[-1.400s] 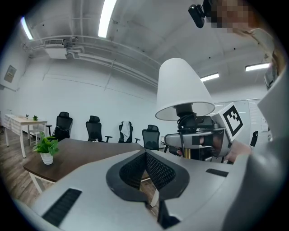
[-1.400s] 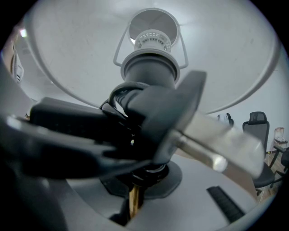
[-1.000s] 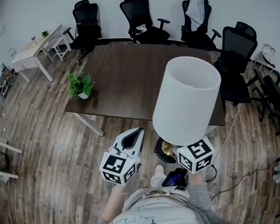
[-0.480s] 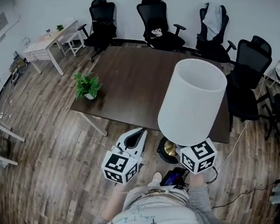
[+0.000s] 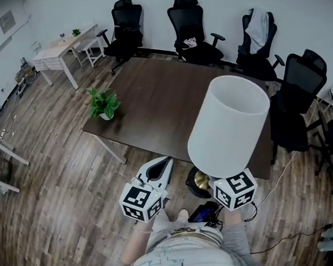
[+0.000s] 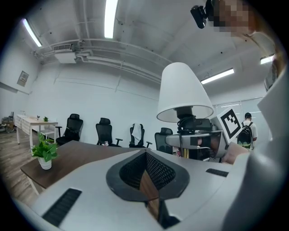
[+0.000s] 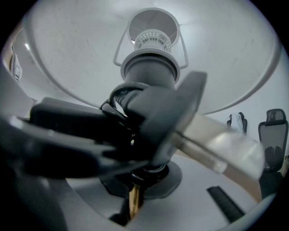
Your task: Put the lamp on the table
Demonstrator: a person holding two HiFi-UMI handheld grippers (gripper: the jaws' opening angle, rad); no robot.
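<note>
Likely top-heavy with a fragile shade, the table lamp (image 5: 229,124) hangs from the right hand-held gripper (image 7: 134,194), clamped on its slim brass stem; the left hand-held gripper (image 5: 161,169) is closed and empty.

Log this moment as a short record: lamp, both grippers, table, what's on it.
lamp: held upright, white shade on top, not yet on the table
right gripper: shut on the lamp's brass stem under the shade
left gripper: shut, empty, beside the lamp
table: dark wood, ahead of the person
on table: one potted plant near its left corner
around table: black chairs on the far side
</note>
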